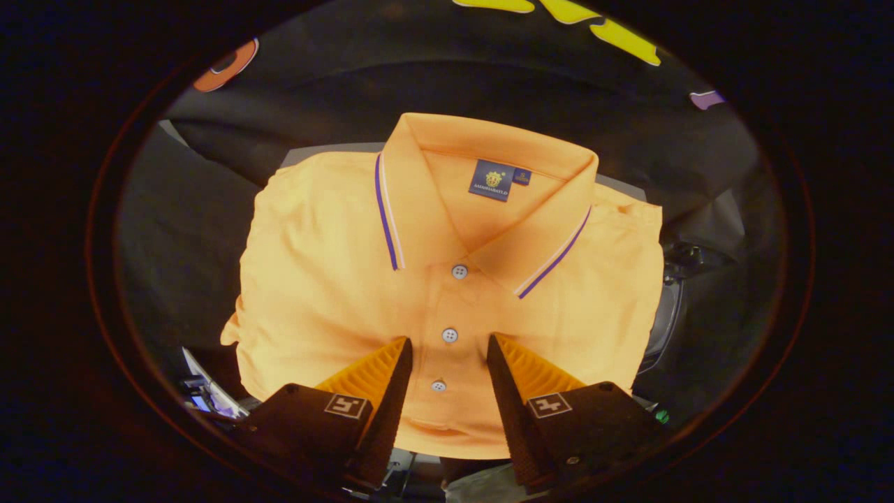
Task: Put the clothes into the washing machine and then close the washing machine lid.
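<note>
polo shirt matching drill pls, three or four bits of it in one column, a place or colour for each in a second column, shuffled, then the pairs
Column one:
1. polo shirt body
2. collar stripes
3. neck label
4. lowest button

Column two:
A. inside the collar
B. orange
C. between the fingers of the open gripper
D. purple and white

Pairs: 1-B, 2-D, 3-A, 4-C

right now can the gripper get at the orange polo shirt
Probably yes: the gripper is open, its fingers either side of the button placket of the folded orange polo shirt, with nothing lying between them and the cloth.
</note>
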Motion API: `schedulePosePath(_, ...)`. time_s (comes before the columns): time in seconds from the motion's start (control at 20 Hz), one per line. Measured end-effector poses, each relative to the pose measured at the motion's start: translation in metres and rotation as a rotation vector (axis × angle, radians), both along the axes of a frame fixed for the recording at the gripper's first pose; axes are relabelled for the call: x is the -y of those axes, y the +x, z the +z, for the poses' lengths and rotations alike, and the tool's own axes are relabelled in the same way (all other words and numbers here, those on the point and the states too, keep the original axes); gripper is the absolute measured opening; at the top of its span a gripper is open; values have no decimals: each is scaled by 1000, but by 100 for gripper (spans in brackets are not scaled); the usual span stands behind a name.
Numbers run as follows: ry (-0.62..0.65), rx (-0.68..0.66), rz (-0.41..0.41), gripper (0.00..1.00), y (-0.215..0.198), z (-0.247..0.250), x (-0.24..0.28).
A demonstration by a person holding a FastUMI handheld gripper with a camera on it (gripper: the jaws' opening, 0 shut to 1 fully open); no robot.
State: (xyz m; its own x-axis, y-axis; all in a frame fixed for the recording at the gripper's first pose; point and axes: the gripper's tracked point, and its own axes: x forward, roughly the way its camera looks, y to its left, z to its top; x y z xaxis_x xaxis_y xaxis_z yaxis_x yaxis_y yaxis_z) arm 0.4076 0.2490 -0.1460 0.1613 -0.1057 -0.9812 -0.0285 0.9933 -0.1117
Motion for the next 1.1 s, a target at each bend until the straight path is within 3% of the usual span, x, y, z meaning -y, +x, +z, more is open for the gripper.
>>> schedulePosePath(0.35, 81, 33, 88, 61, 0, 2, 3)
schedulePosePath(0.6, 54, -3, 78, 51, -1, 0, 4)
schedulePosePath(0.8, 54, -10, 51, 28, 0, -1, -1)
schedulePosePath(0.85, 55, -10, 36, 14, 6, 4, -1)
schedulePosePath(0.95, 64, -3, 24, 6, 5, 3, -2)
schedulePosePath(1.1, 89, 14, 18, 6, 3, 3, 0)
